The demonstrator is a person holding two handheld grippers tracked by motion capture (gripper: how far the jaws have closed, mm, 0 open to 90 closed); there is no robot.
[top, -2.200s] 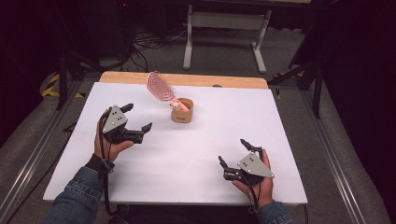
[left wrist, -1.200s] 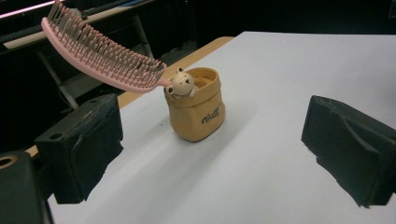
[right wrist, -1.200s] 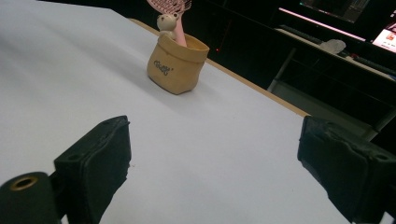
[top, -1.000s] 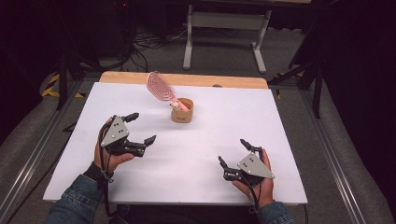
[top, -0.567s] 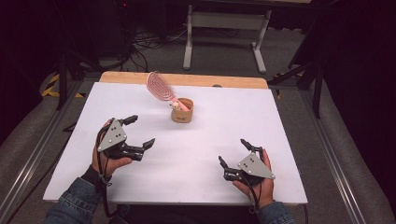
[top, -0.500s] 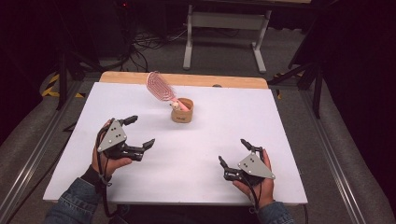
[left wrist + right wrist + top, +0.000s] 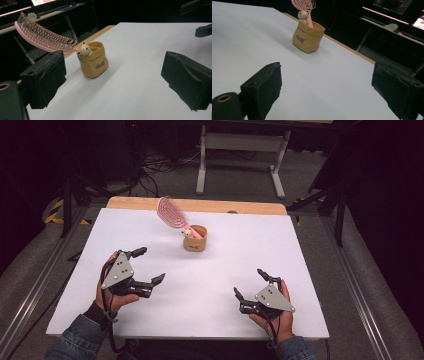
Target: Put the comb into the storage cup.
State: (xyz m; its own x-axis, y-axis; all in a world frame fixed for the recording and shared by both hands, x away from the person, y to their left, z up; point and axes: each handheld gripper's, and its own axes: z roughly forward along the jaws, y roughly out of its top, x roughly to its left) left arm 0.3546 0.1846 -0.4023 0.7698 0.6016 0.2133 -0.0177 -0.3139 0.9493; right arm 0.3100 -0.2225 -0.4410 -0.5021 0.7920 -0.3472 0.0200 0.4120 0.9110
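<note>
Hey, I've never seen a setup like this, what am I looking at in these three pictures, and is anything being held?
A person sits at a white table and holds a hand-operated claw in each hand; there is no robot arm. The high view looks down from above: the left claw is at the left, the right claw at the right. The other two pictures come from small cameras riding on each claw, looking out between its two black jaws. Both claws stand open and hold nothing. On the table stands a small tan pouch-shaped cup with a little bear figure at its rim. A pink hairbrush stands in the cup, handle down, leaning toward the far left. Both claws point toward the cup but are well apart from it.
</note>
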